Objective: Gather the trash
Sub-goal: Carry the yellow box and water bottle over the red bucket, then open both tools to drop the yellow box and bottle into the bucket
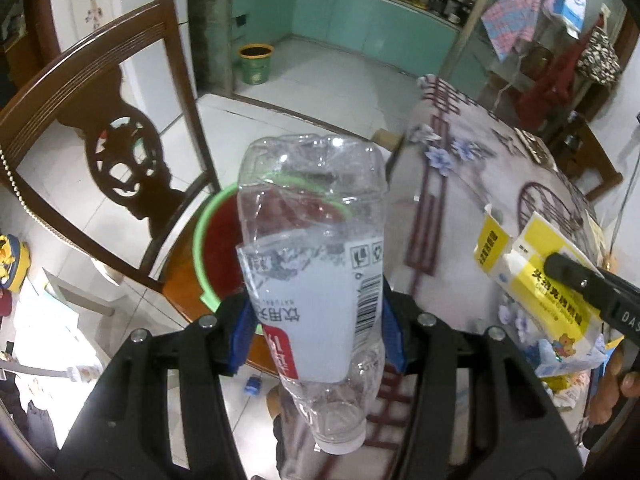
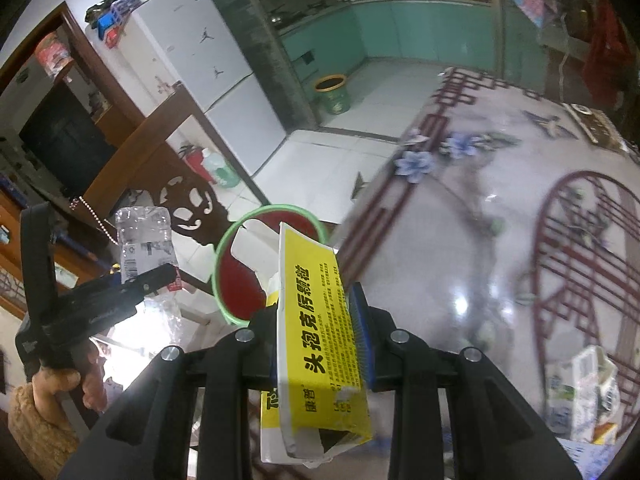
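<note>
Trash fills both of our tools: in the left wrist view a crushed clear plastic bottle (image 1: 316, 280) stands at the centre of the frame, cap end toward the lower edge, and our left gripper (image 1: 318, 324) has its blue-padded fingers (image 1: 242, 328) closed against the bottle's labelled middle, one on each side; behind the bottle, a little left of centre, we see a red basin with a green rim (image 1: 208, 248) resting on a wooden chair (image 1: 80, 128) whose carved back fills the upper left; at the right edge of that frame our right gripper (image 1: 576, 276) reaches in with a yellow-and-white medicine box (image 1: 532, 264) above the patterned tablecloth (image 1: 480, 168).

In the right wrist view the same box (image 2: 316, 340) rises through the lower centre of the frame, its torn flaps open at both ends, and our right gripper (image 2: 320, 344) is clamped on it, the blue pad pressing its right face; the basin (image 2: 240, 280) sits just beyond the box's top end, at centre left; at the lower left the left gripper (image 2: 148, 276) holds the bottle (image 2: 144, 244) upright, to the left of the basin; the tablecloth (image 2: 460, 240) spreads over the right half, and a crumpled carton (image 2: 584, 392) lies on it at the lower right; a green bin (image 2: 332, 94) stands on the tiled floor in the upper centre.
</note>
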Tool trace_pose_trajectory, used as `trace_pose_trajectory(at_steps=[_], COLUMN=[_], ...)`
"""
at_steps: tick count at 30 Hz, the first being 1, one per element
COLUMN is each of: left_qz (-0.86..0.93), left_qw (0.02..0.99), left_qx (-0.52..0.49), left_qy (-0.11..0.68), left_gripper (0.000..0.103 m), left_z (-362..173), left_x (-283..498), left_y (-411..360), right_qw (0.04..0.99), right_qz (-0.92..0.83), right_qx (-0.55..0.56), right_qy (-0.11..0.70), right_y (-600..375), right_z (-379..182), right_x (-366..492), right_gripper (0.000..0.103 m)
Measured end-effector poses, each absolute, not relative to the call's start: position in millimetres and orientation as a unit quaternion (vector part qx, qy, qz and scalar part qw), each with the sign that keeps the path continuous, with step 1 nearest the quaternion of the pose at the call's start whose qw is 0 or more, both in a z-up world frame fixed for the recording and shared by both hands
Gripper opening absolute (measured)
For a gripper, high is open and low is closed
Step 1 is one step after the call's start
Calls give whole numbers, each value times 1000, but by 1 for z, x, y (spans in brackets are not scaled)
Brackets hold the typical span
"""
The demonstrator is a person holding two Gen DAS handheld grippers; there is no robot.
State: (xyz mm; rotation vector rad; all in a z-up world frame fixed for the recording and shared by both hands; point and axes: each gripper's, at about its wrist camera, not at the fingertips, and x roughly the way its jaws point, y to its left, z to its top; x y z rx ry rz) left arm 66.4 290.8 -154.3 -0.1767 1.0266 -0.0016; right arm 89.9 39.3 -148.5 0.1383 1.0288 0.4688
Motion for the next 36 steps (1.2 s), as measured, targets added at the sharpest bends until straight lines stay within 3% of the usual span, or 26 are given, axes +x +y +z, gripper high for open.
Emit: trace_pose_trajectory(at_steps=[11, 22, 25, 31, 36], left_qz=[9, -24, -20, -17, -20], left_qw=[859, 858, 859, 866, 868], left_qx=[-99, -92, -82, -73, -76], left_qy=[501, 505, 505, 495, 490], left_gripper=[51, 51, 56, 71, 72], left_z=[-175, -183, -186, -185, -182], left_x=[94, 137, 147, 158, 162], left_y=[353, 366, 367, 368, 367], right_qw=[822, 824, 824, 839, 842], right_qz=[227, 209, 209, 186, 174], right_qx=[59, 51, 43, 25, 26], right_qy=[519, 525, 525, 511, 510], right_y=[125, 158, 164, 158, 148], right_z=[-175, -185, -185, -177, -171], right_x=[131, 160, 163, 164, 161], right_gripper=[28, 31, 60, 59, 59])
